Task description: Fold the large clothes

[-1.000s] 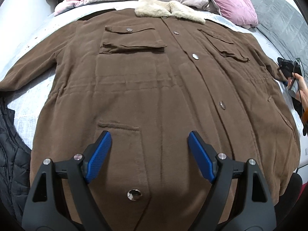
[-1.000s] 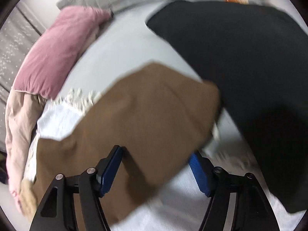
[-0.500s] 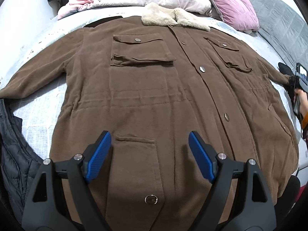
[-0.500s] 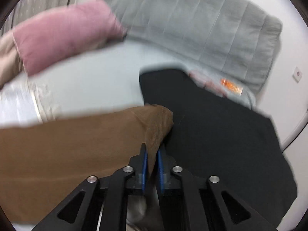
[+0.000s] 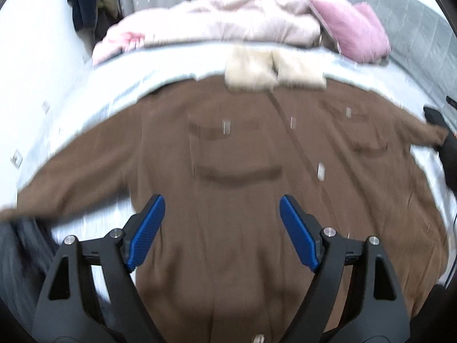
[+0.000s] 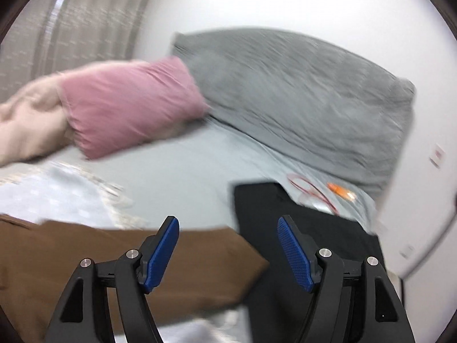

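Bedding in pale blue covers the bed (image 5: 120,91) that carries everything. Above it the left gripper (image 5: 222,228) hangs spread wide and empty over the brown coat (image 5: 242,200), which lies flat, front up, its fleece collar (image 5: 274,70) toward the far edge. The right gripper (image 6: 228,250) is likewise wide apart, gripping nothing, above the coat's sleeve end (image 6: 200,263) beside a black garment (image 6: 285,214). A pink pillow (image 6: 128,103) and grey quilt (image 6: 300,94) lie beyond.

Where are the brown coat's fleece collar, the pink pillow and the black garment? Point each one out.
fleece collar (image 5: 274,70): left wrist view, middle of the cream fleece.
pink pillow (image 6: 128,103): right wrist view, centre of its side.
black garment (image 6: 257,208): right wrist view, upper left part.
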Demonstrator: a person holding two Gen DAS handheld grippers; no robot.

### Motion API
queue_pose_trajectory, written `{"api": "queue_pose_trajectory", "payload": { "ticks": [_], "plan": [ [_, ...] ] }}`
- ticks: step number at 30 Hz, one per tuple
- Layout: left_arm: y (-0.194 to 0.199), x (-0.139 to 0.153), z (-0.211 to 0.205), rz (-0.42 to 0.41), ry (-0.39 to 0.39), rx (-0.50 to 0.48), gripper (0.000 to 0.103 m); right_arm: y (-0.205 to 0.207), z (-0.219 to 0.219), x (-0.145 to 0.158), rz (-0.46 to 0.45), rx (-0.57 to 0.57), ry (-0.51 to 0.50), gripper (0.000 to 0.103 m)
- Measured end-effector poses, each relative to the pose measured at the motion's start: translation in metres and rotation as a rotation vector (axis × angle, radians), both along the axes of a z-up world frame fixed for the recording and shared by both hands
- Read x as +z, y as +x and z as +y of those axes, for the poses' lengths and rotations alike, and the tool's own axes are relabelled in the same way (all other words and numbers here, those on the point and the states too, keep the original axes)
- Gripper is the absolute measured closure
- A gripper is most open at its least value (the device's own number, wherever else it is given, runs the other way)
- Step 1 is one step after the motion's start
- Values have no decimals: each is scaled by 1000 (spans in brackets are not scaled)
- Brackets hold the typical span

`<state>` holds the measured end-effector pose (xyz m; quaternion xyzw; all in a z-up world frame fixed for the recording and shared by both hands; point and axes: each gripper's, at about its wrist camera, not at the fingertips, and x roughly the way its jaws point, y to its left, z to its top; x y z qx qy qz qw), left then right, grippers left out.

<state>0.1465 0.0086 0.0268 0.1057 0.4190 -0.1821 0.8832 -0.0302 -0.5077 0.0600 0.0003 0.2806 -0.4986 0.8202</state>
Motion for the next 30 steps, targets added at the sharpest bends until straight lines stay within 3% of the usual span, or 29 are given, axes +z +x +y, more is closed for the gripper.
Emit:
{"api": "queue_pose_trajectory", "payload": {
  "ticks": [5, 9, 15, 18, 20, 23, 24, 25, 26, 27, 28, 30],
  "plan": [
    [71, 18, -42, -50, -87, 4, 20, 74, 67, 27, -30, 222, 59, 24],
    [135, -1, -94, -52, -95, -23, 20, 154, 128, 18, -35, 437, 190, 24],
    [220, -33, -162, -63, -45, -22, 24, 279, 220, -34, 11, 750, 441, 24],
    [251, -50, -182, -42, -47, -48, 29, 326, 249, -64, 51, 846, 476, 25],
    [274, -64, -185, 31, -85, -42, 33, 355, 259, -84, 75, 864, 471, 25],
    [303, -82, -172, 106, -171, 32, 45, 385, 256, -112, 74, 874, 502, 25],
    [306, -86, -166, 124, -211, 44, 61, 390, 259, -118, 80, 879, 502, 25],
    [306, -89, -162, 143, -247, 35, 91, 402, 259, -129, 103, 888, 506, 25],
    [304, -93, -156, 201, -328, -11, 101, 409, 257, -137, 122, 892, 514, 25],
    [298, -97, -147, 287, -472, -86, 103, 418, 257, -146, 144, 898, 521, 25],
    [291, -99, -142, 317, -538, -133, 103, 425, 257, -153, 169, 900, 516, 25],
    [269, -97, -136, 320, -577, -244, 103, 433, 258, -166, 221, 887, 474, 25]
  ]
}}
